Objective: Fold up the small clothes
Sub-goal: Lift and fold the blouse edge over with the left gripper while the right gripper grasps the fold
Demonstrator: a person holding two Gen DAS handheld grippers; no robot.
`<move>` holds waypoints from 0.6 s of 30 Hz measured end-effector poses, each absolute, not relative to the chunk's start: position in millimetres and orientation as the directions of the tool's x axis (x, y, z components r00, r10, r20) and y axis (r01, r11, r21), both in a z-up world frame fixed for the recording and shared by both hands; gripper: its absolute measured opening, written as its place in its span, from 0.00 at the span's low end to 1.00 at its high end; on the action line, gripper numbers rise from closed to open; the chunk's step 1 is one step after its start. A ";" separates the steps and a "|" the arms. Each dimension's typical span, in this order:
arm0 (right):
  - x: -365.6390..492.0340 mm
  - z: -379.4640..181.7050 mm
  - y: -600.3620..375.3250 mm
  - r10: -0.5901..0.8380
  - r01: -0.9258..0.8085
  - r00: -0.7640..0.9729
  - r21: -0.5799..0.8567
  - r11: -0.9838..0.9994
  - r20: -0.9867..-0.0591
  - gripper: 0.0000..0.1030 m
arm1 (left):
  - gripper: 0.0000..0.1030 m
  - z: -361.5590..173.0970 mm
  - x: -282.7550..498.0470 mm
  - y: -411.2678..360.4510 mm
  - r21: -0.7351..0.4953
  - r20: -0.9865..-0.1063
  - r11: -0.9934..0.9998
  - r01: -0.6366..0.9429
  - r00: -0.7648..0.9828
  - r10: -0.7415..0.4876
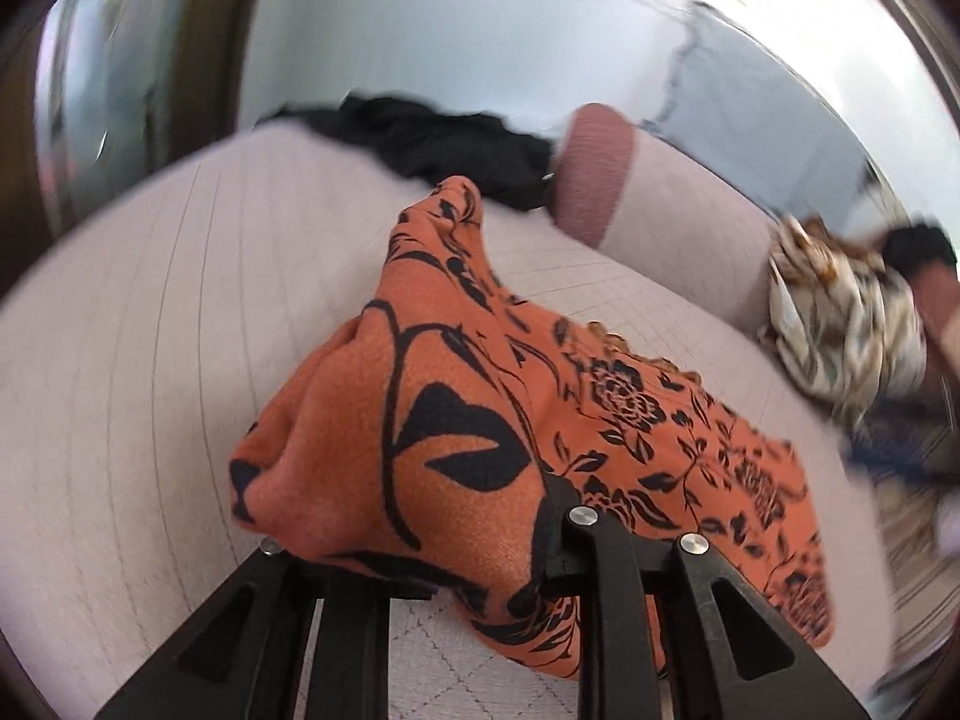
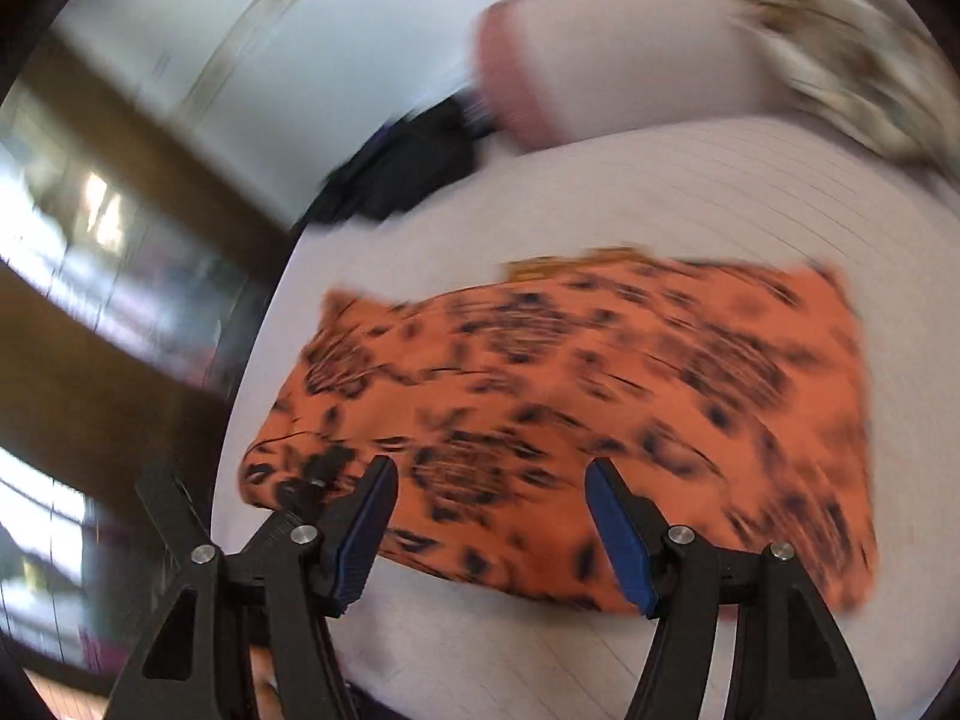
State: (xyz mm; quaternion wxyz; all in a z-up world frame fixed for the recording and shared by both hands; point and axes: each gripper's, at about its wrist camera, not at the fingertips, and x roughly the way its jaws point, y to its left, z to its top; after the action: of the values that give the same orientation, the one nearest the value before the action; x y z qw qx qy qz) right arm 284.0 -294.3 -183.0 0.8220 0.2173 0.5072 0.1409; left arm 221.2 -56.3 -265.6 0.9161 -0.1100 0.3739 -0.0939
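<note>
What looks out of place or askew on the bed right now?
The orange black-flowered cloth is not flat: one end is bunched up in the left claw. In the right wrist view the rest lies spread on the pale quilted bedcover, with the right claw open above it.

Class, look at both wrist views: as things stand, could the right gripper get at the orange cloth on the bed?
Probably yes. The right gripper is open and empty, and the orange cloth lies on the bed right beyond its blue pads, with nothing between. The left gripper holds another part of the cloth.

Pale quilted bed (image 1: 150, 312), pink bolster (image 1: 591, 174) (blurred), pale blue wall (image 1: 450, 42).
</note>
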 end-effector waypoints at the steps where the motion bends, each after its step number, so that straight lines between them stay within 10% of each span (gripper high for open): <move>1: 300.1 -179.3 -282.7 0.469 -0.041 0.411 0.498 0.866 -0.782 0.67 | 0.21 -263.1 218.5 -61.9 -0.248 -0.655 0.963 0.109 0.713 -0.249; 18: 421.8 -168.7 -176.0 0.371 -0.257 0.164 0.323 0.911 -0.914 0.69 | 0.20 -242.7 168.3 -142.9 0.027 -0.538 0.886 0.463 0.754 -0.377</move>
State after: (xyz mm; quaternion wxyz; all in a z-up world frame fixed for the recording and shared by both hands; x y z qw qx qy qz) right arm 421.8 -176.0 -168.7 0.7615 0.0464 0.6127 0.2061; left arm 168.3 -142.9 -242.7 0.9331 0.0792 0.2693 -0.2250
